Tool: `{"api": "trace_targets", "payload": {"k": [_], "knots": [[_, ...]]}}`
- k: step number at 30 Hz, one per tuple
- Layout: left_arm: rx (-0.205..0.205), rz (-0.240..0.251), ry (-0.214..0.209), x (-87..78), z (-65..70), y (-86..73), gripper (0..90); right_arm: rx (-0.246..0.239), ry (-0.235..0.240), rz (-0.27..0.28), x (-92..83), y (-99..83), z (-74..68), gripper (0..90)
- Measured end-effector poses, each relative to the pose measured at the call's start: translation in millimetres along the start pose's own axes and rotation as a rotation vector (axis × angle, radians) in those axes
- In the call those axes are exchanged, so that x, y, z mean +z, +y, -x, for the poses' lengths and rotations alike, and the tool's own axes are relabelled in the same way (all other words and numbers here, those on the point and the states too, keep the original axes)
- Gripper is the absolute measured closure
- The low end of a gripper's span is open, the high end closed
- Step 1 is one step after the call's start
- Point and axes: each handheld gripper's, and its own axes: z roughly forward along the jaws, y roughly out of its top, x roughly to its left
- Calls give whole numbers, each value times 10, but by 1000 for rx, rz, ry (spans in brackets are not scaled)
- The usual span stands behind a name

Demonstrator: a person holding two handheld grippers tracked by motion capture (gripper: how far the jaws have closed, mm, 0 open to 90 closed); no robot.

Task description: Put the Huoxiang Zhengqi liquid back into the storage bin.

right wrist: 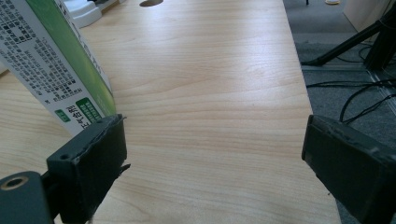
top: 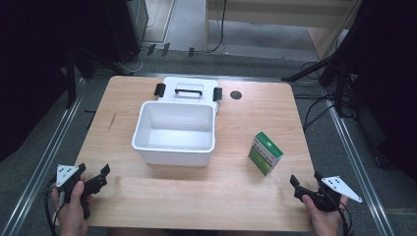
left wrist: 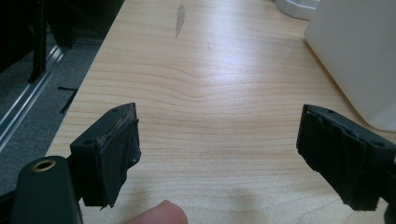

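A white open box stands mid-table, its lid with a black handle lying behind it. A green and white carton stands upright to its right. My left gripper rests at the table's front left, held by a hand, jaws wide apart with nothing between them. In the left gripper view the box's wall is at the right. My right gripper sits at the front right, open and empty. The right gripper view has the carton just beyond its left jaw.
The wooden table has a dark round hole near its back edge. Stand legs and cables lie on the floor to the right, and metal rails run along the left side.
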Motion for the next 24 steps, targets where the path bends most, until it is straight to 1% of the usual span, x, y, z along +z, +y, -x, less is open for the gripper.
{"api": "trace_targets", "payload": {"k": [2, 4, 5, 6, 8, 9, 10, 11, 12, 13, 15, 18, 20, 21, 22, 23, 24], "knots": [[-3, 0, 0, 0, 2, -1, 142, -1, 4, 1, -1, 0, 4, 91], [-9, -4, -8, -2, -7, -2, 142, -3, 12, -5, -3, 0, 4, 133], [-9, -4, -8, -2, -7, -2, 142, -4, 15, -7, -4, 2, -1, 133], [-19, -6, -18, -4, -22, -1, 142, -11, 13, -11, -8, 4, -8, 133], [-25, -9, -22, -7, -29, 0, 142, -28, 24, -28, -6, 7, -23, 133], [-25, -9, -22, -7, -29, 0, 142, -28, 24, -28, -6, 7, -23, 133], [-23, -3, -19, -10, -28, -4, 142, -34, 62, -52, -10, 9, -33, 133], [-23, -3, -19, -10, -28, -4, 141, -34, 62, -52, -10, 9, -33, 133], [-18, -6, -20, -14, -27, -6, 141, -32, 72, -62, -13, 8, -39, 133], [-22, -6, -20, -16, -25, -8, 141, -37, 85, -73, -18, 10, -47, 133], [-25, -8, -19, -15, -34, -6, 142, -51, 90, -93, -31, 24, -60, 133], [-32, -10, -19, -11, -39, -5, 142, -90, 89, -128, -58, 65, -87, 135], [-35, -12, -22, -8, -34, -4, 142, -108, 94, -164, -75, 108, -111, 135], [-31, -15, -22, -5, -33, -3, 142, -129, 108, -191, -85, 143, -137, 136], [-23, -21, -20, 0, -31, -1, 142, -129, 108, -191, -85, 143, -137, 136], [-15, -39, -16, 15, -20, 6, 142, -137, 139, -238, -79, 201, -173, 135], [-12, -43, -16, 22, -14, 8, 142, -149, 149, -253, -77, 223, -190, 135]]}}
